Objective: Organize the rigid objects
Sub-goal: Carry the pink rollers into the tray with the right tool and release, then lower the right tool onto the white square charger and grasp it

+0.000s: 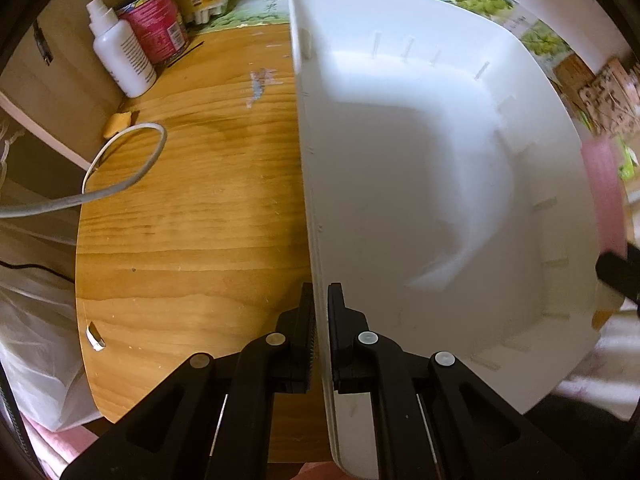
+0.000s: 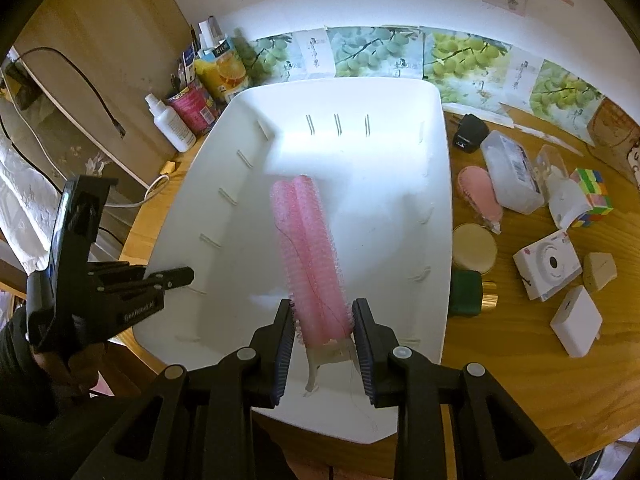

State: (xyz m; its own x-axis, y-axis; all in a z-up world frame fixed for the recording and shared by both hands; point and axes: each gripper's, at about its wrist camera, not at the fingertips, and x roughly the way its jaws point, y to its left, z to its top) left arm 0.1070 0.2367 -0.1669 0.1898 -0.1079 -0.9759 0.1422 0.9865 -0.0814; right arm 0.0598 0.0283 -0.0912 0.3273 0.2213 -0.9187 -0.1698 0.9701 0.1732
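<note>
A large white plastic bin (image 2: 192, 200) stands on the round wooden table (image 1: 192, 208). My left gripper (image 1: 320, 292) is shut on the bin's left rim (image 1: 306, 160), one finger outside and one inside; it also shows from the side as the left gripper (image 2: 176, 278). My right gripper (image 2: 322, 312) is above the bin's near end. It is shut on the base of a pink bristly hair roller (image 2: 308, 232), which points away over the bin's floor. The roller shows as a pink blur (image 1: 604, 192) past the bin's far wall.
Right of the bin lie a colour cube (image 2: 596, 196), a white toy camera (image 2: 548, 268), a white box (image 2: 576, 320), a green bottle (image 2: 466, 294), a round tin (image 2: 474, 246) and a black charger (image 2: 470, 134). A spray bottle (image 1: 120, 52), red can (image 1: 156, 24) and grey cable (image 1: 120, 184) sit left.
</note>
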